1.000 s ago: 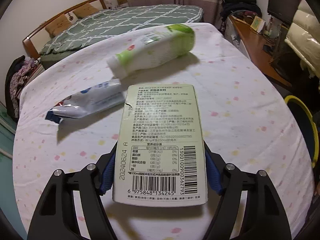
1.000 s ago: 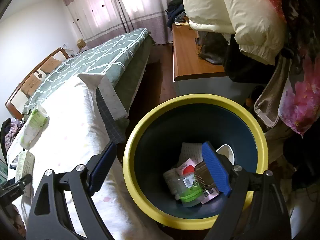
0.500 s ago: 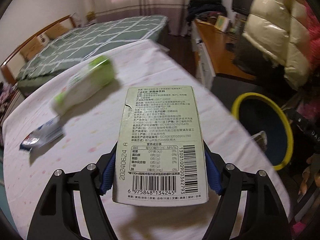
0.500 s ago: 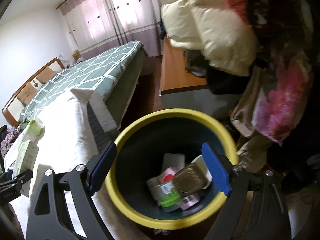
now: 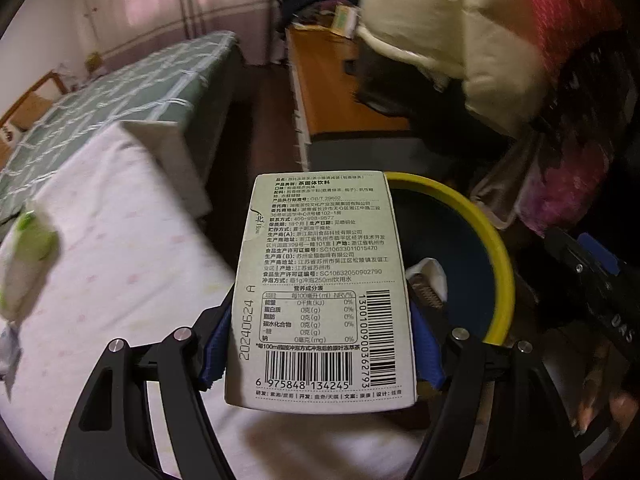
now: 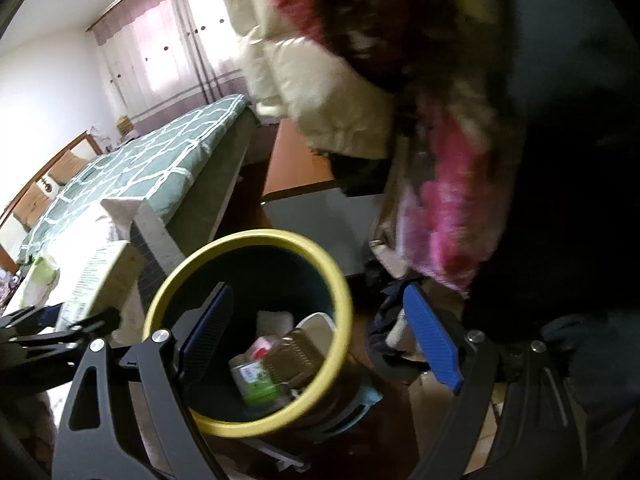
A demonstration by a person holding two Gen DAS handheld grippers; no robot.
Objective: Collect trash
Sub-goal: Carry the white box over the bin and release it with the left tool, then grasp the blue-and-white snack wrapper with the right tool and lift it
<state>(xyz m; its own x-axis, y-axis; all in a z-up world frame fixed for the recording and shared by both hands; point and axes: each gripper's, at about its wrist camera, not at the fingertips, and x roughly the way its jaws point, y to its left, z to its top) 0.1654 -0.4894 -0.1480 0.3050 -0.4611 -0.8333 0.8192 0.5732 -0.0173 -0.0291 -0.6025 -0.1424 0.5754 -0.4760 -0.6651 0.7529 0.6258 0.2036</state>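
My left gripper is shut on a pale green drink carton, printed side up, its blue pads pressing both long edges. The carton hangs over the table's edge, just left of the yellow-rimmed dark bin. From the right wrist the carton and the left gripper show at the left of the bin. My right gripper stands open and empty above the bin's right side. Several pieces of trash lie in the bin, among them a green-labelled bottle. A green-and-white bottle lies on the table.
The table wears a white flowered cloth; a wrapper lies at its left edge. Behind are a bed with a green checked cover and a wooden desk. Cream and pink coats hang close over the bin.
My left gripper has swung right with the carton, from over the table to beside the bin; bottle and wrapper slid to the view's left. The right gripper has drifted right of the bin.
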